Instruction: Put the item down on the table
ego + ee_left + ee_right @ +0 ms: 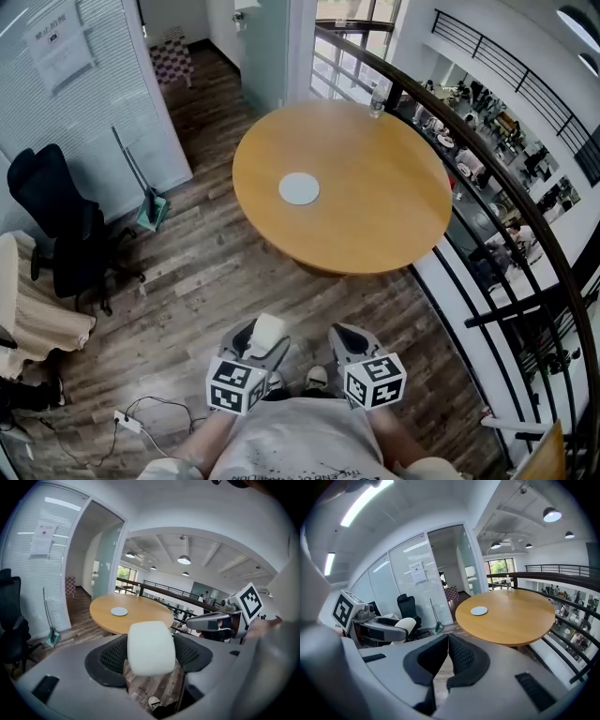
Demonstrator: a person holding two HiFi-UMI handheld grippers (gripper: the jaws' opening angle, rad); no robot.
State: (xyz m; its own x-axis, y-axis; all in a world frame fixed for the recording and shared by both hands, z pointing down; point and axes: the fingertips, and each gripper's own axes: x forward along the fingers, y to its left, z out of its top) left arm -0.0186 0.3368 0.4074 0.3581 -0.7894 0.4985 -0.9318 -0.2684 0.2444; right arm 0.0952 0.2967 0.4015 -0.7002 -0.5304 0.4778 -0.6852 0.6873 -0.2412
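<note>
Left gripper [260,345] sits at lower centre of the head view, jaws clamped on a white rounded block [151,648]. The block is held in the air over the wood floor [197,281], well apart from the round wooden table [375,216] at frame centre. Right gripper [349,343] is just beside the left one, jaws pressed together at the tips with nothing between. On the table, a white round coaster [299,188] lies left of centre and a clear bottle [377,98] stands at the far edge. A black office chair [52,211] is at frame left.
</note>
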